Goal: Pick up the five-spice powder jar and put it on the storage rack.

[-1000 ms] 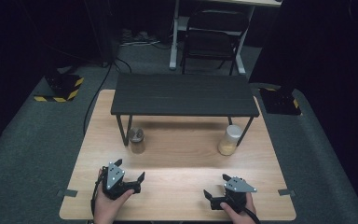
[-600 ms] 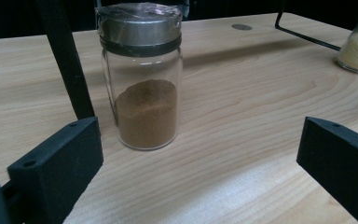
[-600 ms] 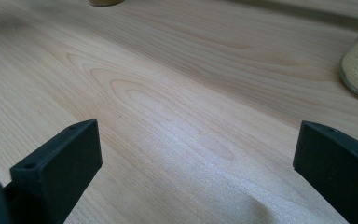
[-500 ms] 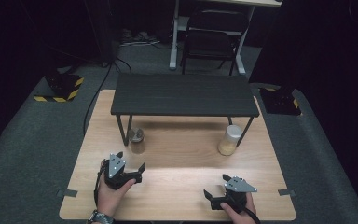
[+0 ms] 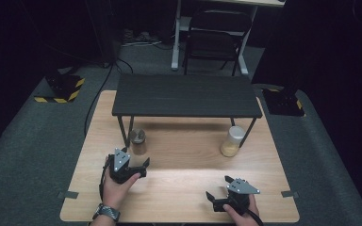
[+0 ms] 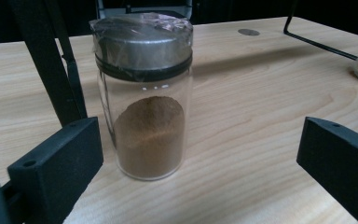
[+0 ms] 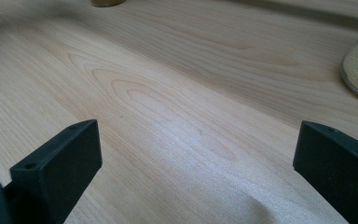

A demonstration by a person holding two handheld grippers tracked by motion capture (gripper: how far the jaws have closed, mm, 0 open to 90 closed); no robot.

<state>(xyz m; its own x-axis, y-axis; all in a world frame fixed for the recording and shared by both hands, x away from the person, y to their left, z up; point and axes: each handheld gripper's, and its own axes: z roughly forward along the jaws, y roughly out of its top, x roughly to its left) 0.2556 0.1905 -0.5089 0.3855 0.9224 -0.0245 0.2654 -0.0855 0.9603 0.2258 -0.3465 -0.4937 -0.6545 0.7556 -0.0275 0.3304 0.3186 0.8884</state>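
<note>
The brown spice jar (image 6: 143, 100) stands upright just ahead of the left tool (image 5: 133, 162), between its spread jaws with free room on both sides. A black shelf leg (image 6: 51, 60) stands close behind the jar, apparently not touching. Open bench (image 5: 184, 188) lies ahead of the right tool (image 5: 218, 188); the yellow-filled jar (image 5: 232, 141) stands well apart.

a lab-style recording space rather than a home. a light wooden table (image 5: 179, 188) stands on grey carpet (image 5: 37, 155), with strips of tape at its near corners. yellow-and-black hazard-striped bases (image 5: 59, 92) sit on the floor off the table's far left and far right corners, and cables (image 5: 99, 89) trail across the carpet. beyond the far edge stand a folding chair (image 5: 212, 44) and a desk leg (image 5: 176, 33) against dark surroundings.
</note>
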